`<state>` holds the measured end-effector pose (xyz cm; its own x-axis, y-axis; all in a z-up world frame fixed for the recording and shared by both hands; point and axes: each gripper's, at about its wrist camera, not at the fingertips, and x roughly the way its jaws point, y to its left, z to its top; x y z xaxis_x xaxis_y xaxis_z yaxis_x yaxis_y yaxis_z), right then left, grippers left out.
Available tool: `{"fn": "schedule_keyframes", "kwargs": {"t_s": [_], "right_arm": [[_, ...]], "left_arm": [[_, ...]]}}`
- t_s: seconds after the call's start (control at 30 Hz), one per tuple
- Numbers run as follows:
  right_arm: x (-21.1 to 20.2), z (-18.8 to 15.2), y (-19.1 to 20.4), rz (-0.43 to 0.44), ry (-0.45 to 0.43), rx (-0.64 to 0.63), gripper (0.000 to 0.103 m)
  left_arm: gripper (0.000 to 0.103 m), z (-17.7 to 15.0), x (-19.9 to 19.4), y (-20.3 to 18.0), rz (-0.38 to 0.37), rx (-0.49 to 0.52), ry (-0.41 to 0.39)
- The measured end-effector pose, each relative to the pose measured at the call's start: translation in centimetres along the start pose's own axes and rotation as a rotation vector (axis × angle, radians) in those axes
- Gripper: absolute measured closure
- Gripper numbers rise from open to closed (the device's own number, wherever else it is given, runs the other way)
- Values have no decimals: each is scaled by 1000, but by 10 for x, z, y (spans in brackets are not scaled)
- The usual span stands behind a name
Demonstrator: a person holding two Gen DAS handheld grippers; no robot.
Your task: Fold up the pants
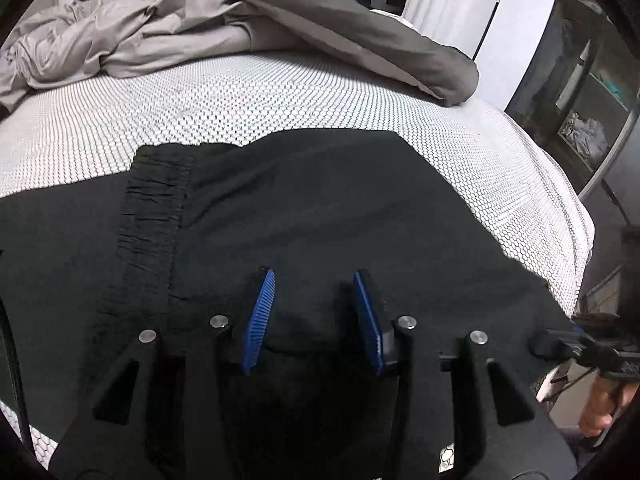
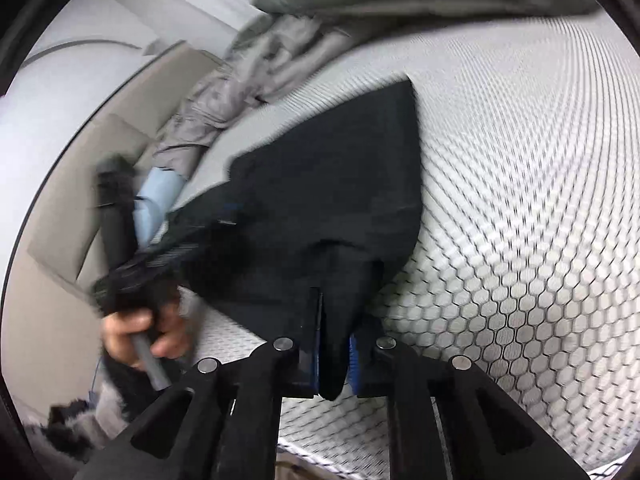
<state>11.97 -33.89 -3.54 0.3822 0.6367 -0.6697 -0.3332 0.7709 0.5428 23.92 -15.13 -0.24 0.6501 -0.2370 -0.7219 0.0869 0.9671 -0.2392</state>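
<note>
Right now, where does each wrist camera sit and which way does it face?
Left wrist: on the left gripper, low over the black pants, facing the grey duvet; open blue fingers and the right hand show.
Right wrist: on the right gripper, tilted along the mattress; shut on a lifted pants fold; the left hand shows.
Shared: pants, mattress, duvet.

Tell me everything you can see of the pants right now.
The pants are black, matte, soft cloth, spread mostly flat on the honeycomb-patterned mattress. A gathered, ribbed waistband runs down the left of the left wrist view. The left gripper is open just above the cloth, gripping nothing. In the blurred right wrist view, the right gripper is shut on a bunched edge of the pants, lifting that part so it rises in a tented fold. No tears or labels are discernible.
</note>
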Motion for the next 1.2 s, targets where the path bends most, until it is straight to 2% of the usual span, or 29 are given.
{"fn": "schedule_keyframes", "kwargs": {"t_s": [0.07,0.17,0.2,0.27,0.3,0.33,0.4,0.5,0.53,0.6,0.67,0.77,0.8,0.83,0.93,1.0,1.07,1.17,1.2], "right_arm": [[-8,-8,3,7,2,-22,96],[10,-31,-13,-34,117,9,96],[15,-35,-16,-36,129,16,96],[7,-30,-12,-13,103,-5,93],[2,-28,-10,-8,90,-1,89],[-5,-24,-9,-5,60,9,83],[-10,-14,-7,-1,12,29,79],[4,-3,-10,-1,6,68,80],[8,-2,-9,-19,14,59,89],[13,-5,-1,-59,35,-9,93],[15,-10,6,-89,48,-71,93],[11,-10,5,-108,55,-93,90],[3,-10,2,-111,34,-89,89],[-9,-6,2,-119,-26,-78,89],[-25,7,19,-72,-183,-80,89],[-13,11,45,-72,-222,-149,88],[13,14,64,-92,-199,-200,84],[79,11,82,-134,-47,-269,78],[105,6,86,-199,14,-323,77]], "left_arm": [[65,0,4,1,-15,8,9],[65,-3,5,-1,-15,31,13],[65,-6,2,-2,-12,36,9],[65,-7,-1,-3,-11,31,4],[65,-6,-3,-3,-17,21,2],[64,-6,-5,-4,-33,19,2],[62,-6,-8,-9,-76,31,1],[62,-7,-8,-16,-78,51,5],[62,-7,-7,-15,-72,49,11],[62,-8,-6,-10,-70,30,21],[62,-10,-10,-3,-74,25,17],[62,-15,-24,8,-115,33,2],[61,-18,-31,10,-100,42,-4],[61,-20,-37,9,-83,62,-13],[56,-27,-52,5,-123,127,-42],[43,-36,-54,-3,-133,189,-49],[41,-47,-48,-12,-145,264,-28],[41,-65,-27,-10,-117,351,40],[41,-70,-24,-5,-126,369,51]]}}
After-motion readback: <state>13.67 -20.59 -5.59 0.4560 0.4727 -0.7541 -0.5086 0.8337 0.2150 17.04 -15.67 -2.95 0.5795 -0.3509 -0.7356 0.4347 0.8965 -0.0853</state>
